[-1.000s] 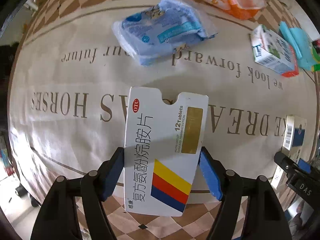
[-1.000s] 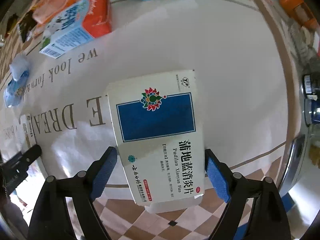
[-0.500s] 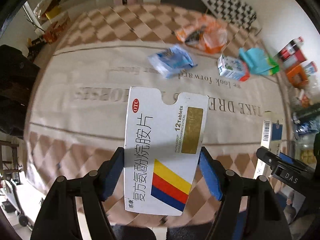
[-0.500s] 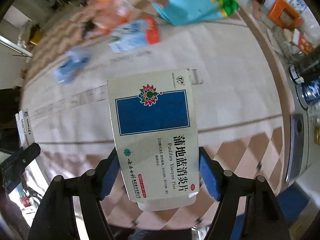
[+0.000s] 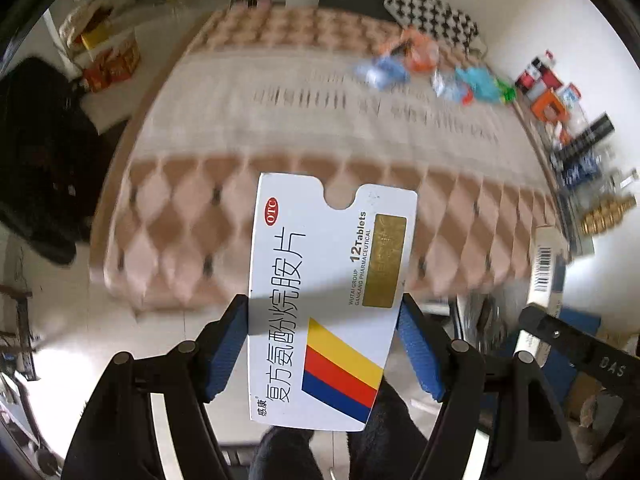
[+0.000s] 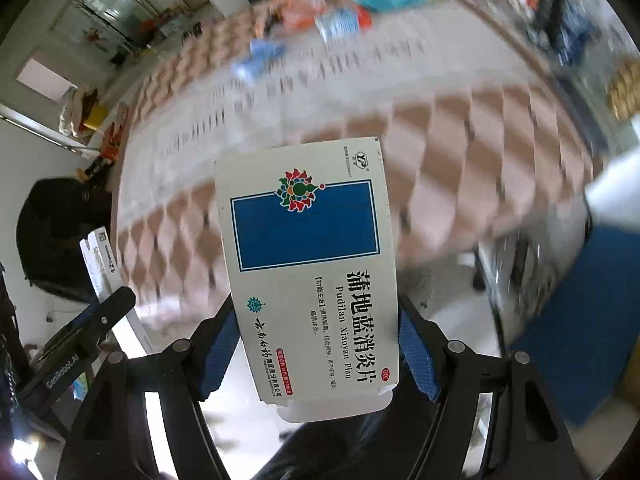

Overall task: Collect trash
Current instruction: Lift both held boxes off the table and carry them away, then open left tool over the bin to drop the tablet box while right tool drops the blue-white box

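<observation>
Since each claw already pinches a flat pill box by its long edges, left claw on the striped box, right claw on the blue box, both off the surface, grip gently: light, thin card that crushes.

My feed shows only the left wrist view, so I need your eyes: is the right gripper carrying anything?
Observer: Yes, the right gripper is shut on a white box with a blue rectangle.
Operator: Any readable print on it?
Observer: "Pudilan Xiaoyan Pian", beside Chinese characters.
Operator: Is it whole?
Observer: A loose flap sticks out at its near end.
</observation>
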Motion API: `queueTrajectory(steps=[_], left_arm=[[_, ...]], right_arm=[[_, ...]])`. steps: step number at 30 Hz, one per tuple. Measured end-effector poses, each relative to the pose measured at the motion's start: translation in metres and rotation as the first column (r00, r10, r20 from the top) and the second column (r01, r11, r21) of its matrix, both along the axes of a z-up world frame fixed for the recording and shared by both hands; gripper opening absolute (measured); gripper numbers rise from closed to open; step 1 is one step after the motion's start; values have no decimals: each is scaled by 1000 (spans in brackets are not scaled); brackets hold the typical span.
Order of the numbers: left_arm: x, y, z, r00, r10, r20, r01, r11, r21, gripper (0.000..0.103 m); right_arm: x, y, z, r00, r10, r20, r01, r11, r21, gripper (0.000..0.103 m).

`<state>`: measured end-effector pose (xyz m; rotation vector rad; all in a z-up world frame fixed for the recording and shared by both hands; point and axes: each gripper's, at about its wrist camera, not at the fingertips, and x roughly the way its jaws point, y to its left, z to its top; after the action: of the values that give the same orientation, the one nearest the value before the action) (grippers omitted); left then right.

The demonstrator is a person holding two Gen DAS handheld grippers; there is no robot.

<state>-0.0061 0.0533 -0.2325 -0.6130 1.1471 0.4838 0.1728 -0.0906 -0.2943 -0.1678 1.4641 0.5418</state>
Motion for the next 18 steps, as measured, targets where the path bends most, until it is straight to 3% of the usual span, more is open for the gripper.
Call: queueTrajectory(steps=[5,7,8,11,14,18], left_arm=[[-48,-28,-86,994,5,-105,-21,988,-153,71],[-55,-34,-138,988,2,-156,-36,976,-217,71],[-57,-36,-162,979,1,-203,-55,965,-258,71],[-55,-35,-248,968,-3,-251,-86,935,-344,71],[-47,-32,-325,965,-18,-263,-96,906,-413,71],[-32,-28,-425,958,-85,-275,-74,851,-520,72]], right_arm=[[-52,-32,-84,988,-20,-152,8,997,-80,75],[-59,-42,-123,982,-33,-185,13,994,-106,75],[-62,-47,-150,978,-38,-204,11,991,-132,75],[-64,-56,-218,964,-63,-256,21,986,-165,75],[-63,-54,-299,956,-54,-289,1,984,-178,76],[-65,-47,-381,940,-41,-340,-19,985,-171,76]])
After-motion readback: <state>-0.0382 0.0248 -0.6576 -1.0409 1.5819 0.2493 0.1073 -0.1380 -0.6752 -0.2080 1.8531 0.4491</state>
